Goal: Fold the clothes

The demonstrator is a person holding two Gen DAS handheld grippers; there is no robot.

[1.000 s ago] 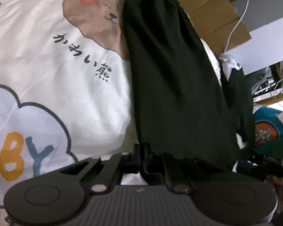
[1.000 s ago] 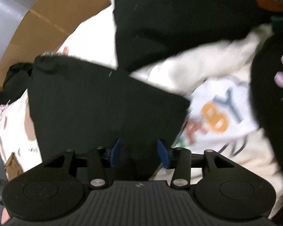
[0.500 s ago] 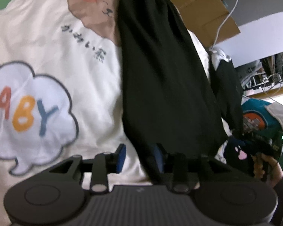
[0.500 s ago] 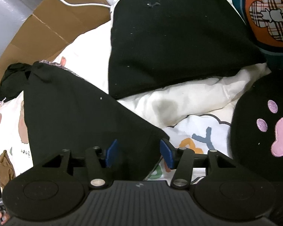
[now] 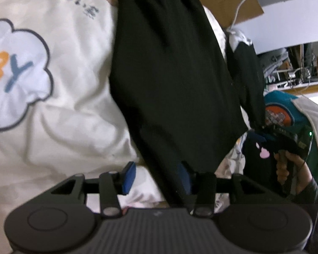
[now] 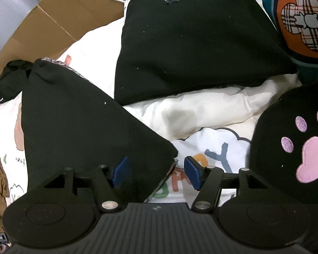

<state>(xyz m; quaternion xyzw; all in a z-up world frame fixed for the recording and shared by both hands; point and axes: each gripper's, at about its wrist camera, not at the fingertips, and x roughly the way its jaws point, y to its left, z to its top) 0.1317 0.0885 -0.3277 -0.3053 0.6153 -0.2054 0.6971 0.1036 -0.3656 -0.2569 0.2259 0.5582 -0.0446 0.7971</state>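
While the black garment [image 5: 171,80] lies folded on the cream blanket [image 5: 70,114], our left gripper [image 5: 156,176] and right gripper [image 6: 156,172] have just been opening, released around its near edge. If we drag a blue pad [image 6: 191,174] away carelessly, we risk undoing the fold.

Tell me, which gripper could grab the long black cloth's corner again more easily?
Probably the right gripper. Its jaws stand open with the corner of the long black cloth lying between them. The left gripper is open too, but its view is blurred and the cloth covers one pad.
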